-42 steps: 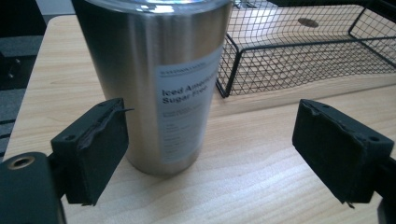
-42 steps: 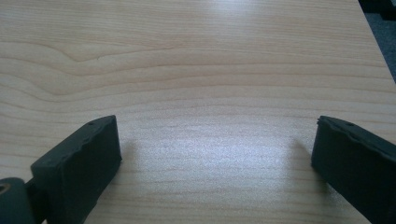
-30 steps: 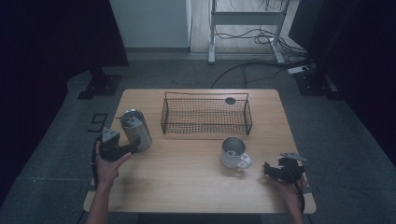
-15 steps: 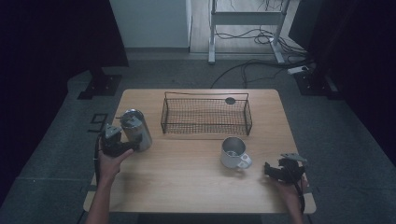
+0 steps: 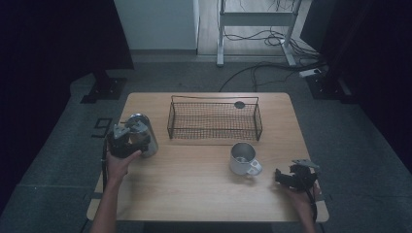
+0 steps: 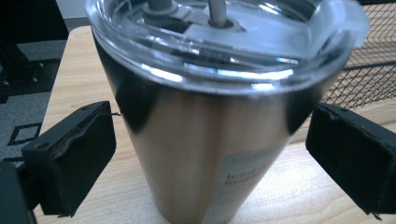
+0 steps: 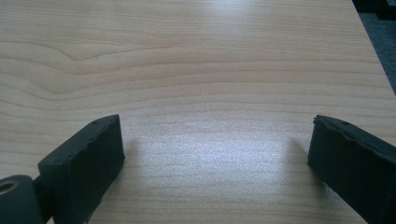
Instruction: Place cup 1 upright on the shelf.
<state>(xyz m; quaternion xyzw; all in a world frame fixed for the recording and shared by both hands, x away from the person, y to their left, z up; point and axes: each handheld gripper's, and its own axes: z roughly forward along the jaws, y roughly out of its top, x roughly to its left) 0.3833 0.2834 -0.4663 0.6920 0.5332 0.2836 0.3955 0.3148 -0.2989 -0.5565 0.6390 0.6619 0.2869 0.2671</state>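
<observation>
A steel tumbler with a clear lid stands upright at the table's left side. My left gripper is at its near left. In the left gripper view the tumbler stands between the jaws, which have just been opening; a thin gap shows on each side, so the pads do not press on it. A metal mug stands right of centre, its handle toward my right gripper. That gripper rests open near the front right corner, over bare wood.
A black wire basket stands at the back middle of the wooden table, with a small dark disc at its far rim. Dark floor, cables and a stand's legs lie beyond the table.
The left gripper's jaws have spread apart around the tumbler and the left hand has shifted slightly beside it. The tumbler, the mug and the right gripper stay in place.
</observation>
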